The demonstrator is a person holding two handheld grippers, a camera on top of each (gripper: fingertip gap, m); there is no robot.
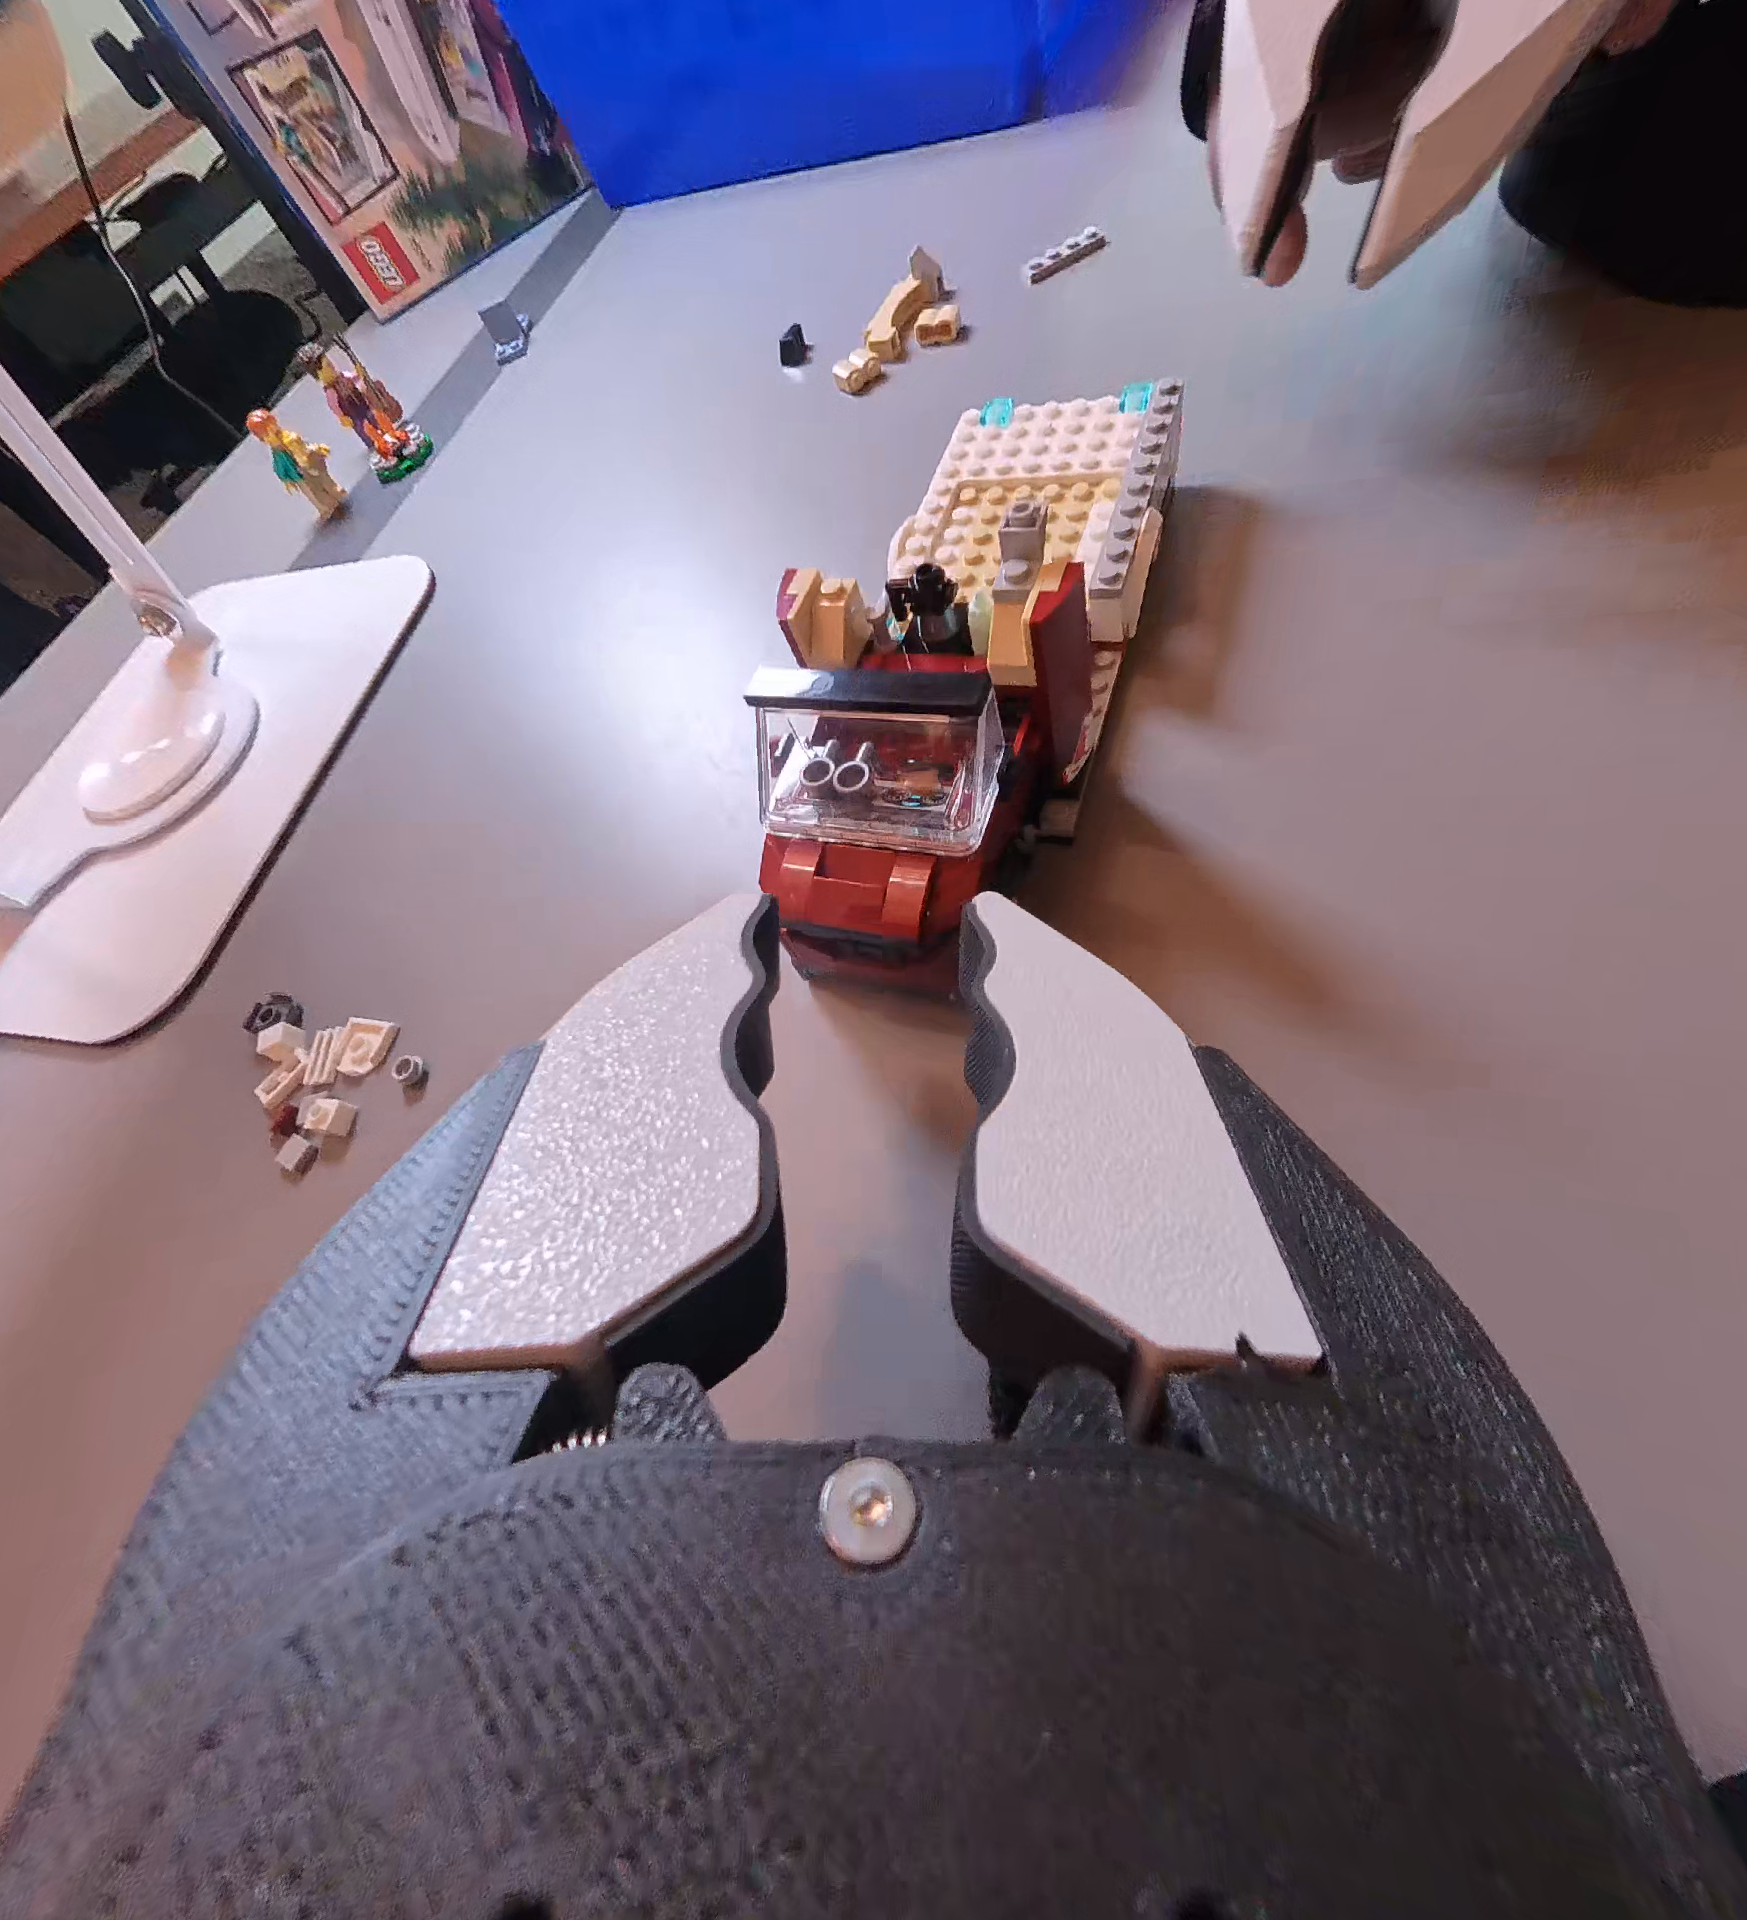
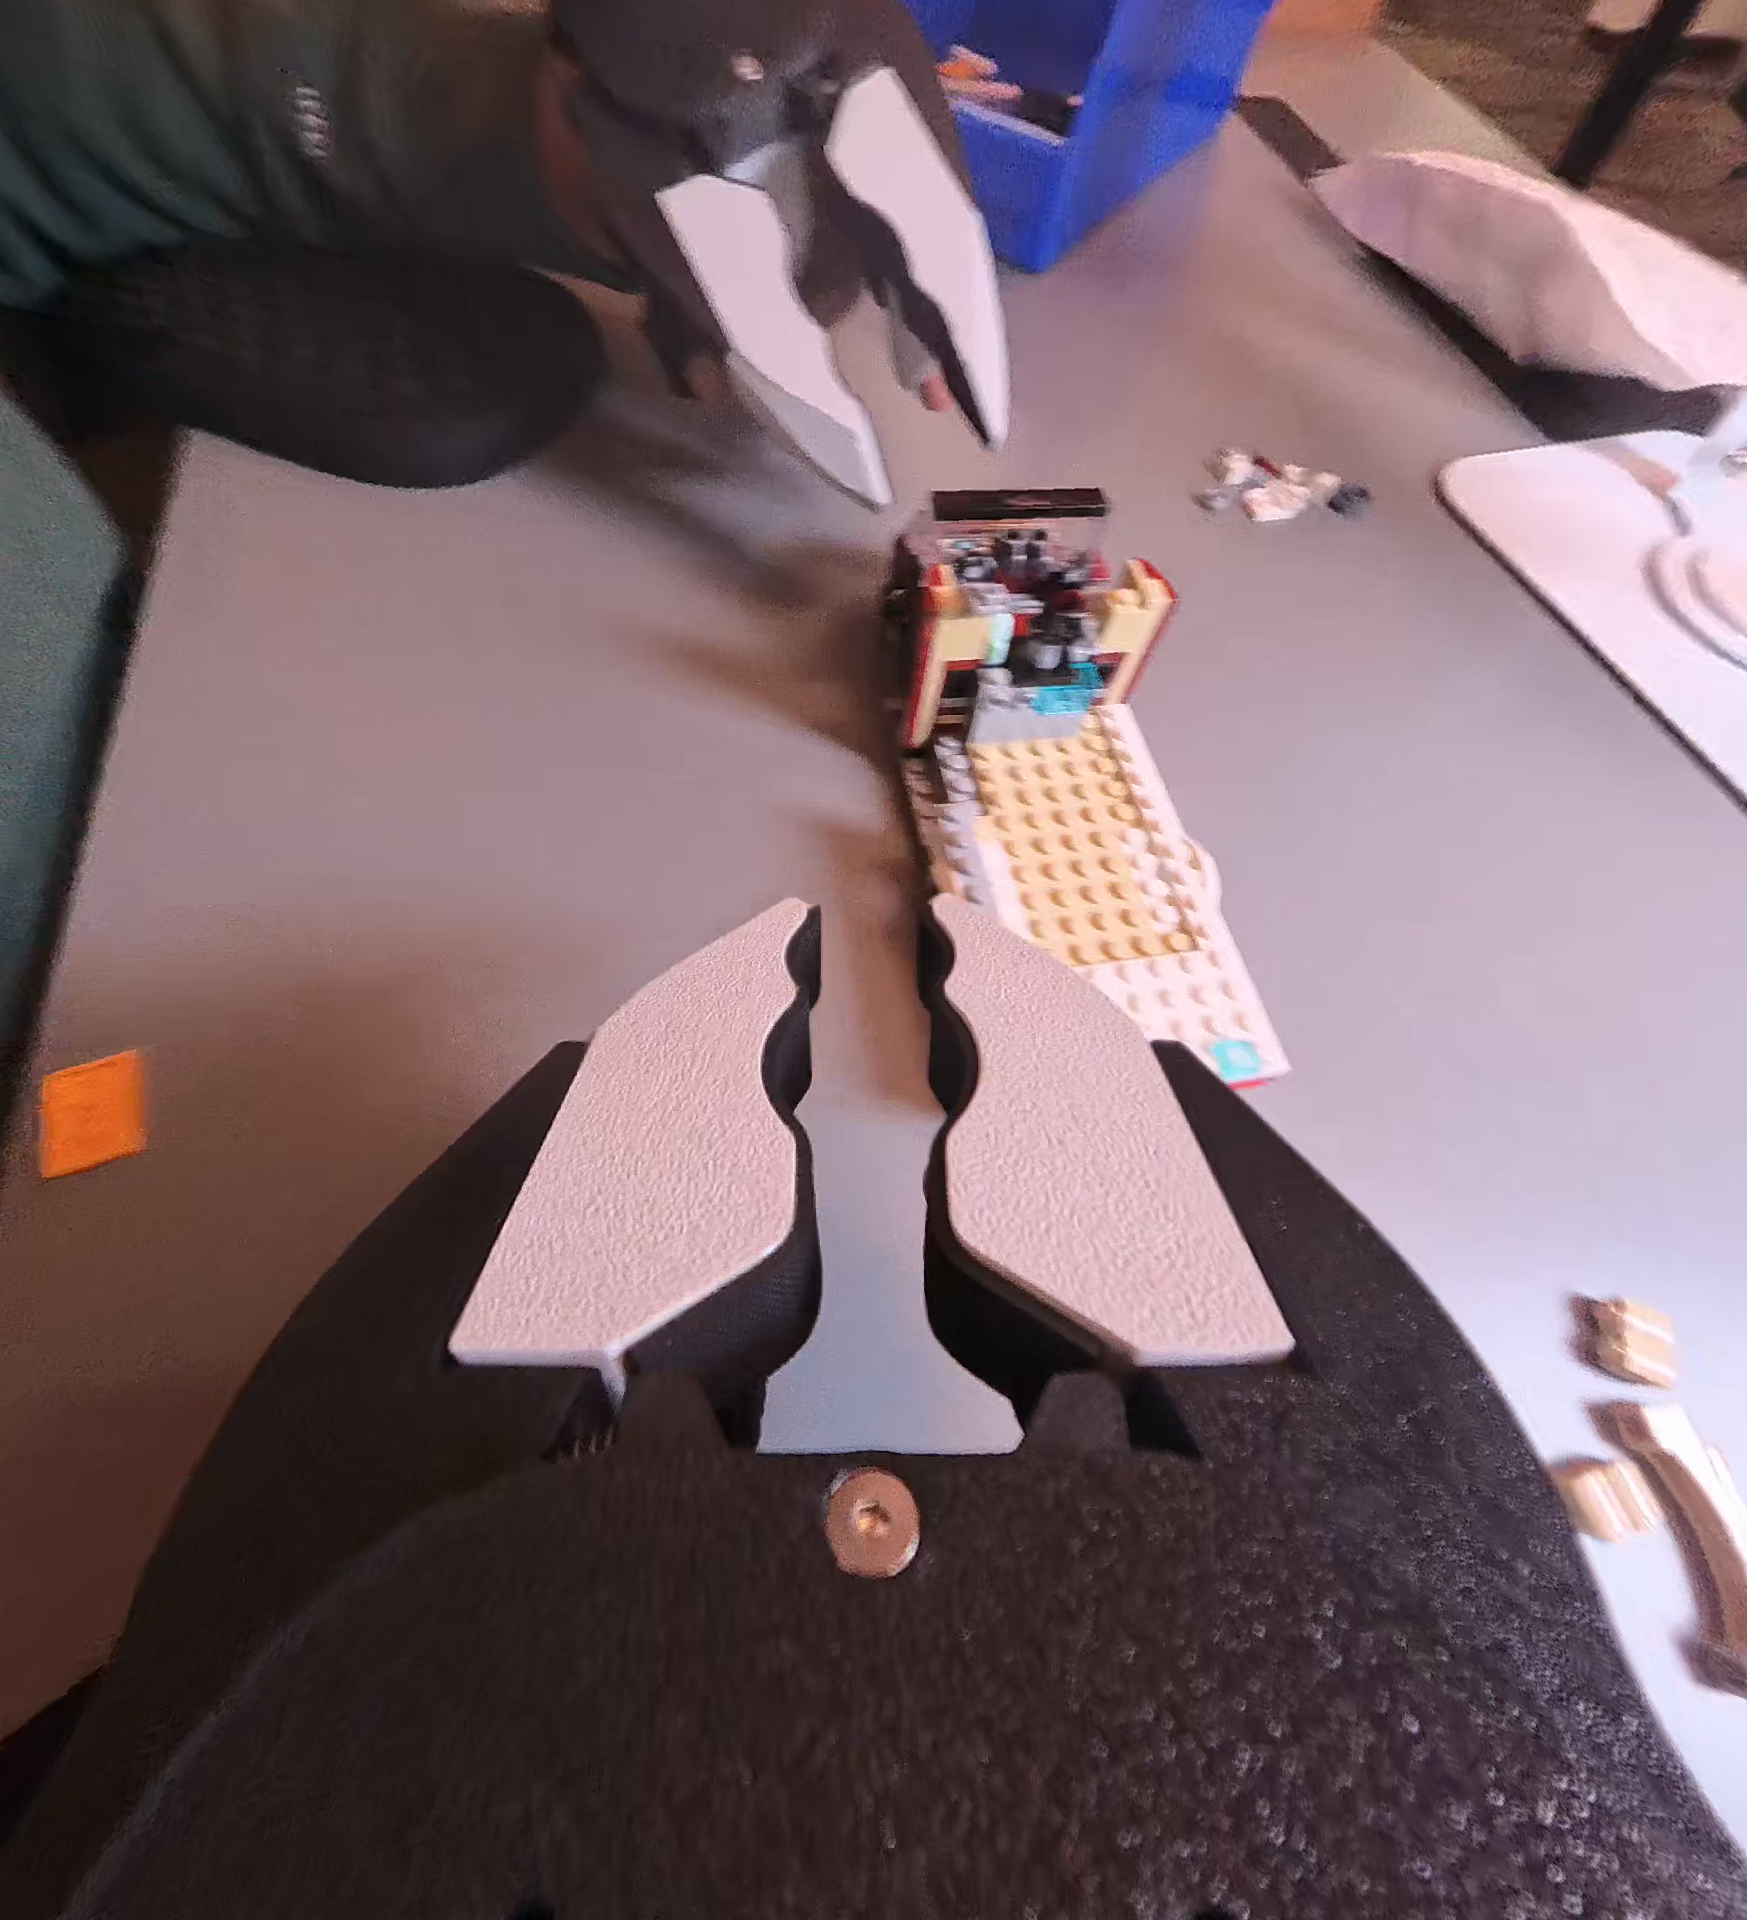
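Presently left tool (image 1: 869, 935) spread, flanking the brick-built red vehicle (image 1: 879, 831) nose; right tool (image 2: 869, 935) narrowly spread, bare, beside its studded tan rear plate (image 2: 1087, 862) on the surface (image 2: 433, 727).

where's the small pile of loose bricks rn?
Left wrist view: the loose brick pile lies on the table left of the left gripper, just in front of the white lamp base.

soft, even daylight fills both views, with a warm cast on the grey bench (image 1: 1368, 935). shadows are diffuse, the darkest beside the brick model (image 1: 952, 727). the left wrist view is sharp at the centre; the right wrist view is smeared throughout by motion blur. wide-angle distortion bends both pictures' edges, and the far tongs (image 2: 910, 416) look streaked.
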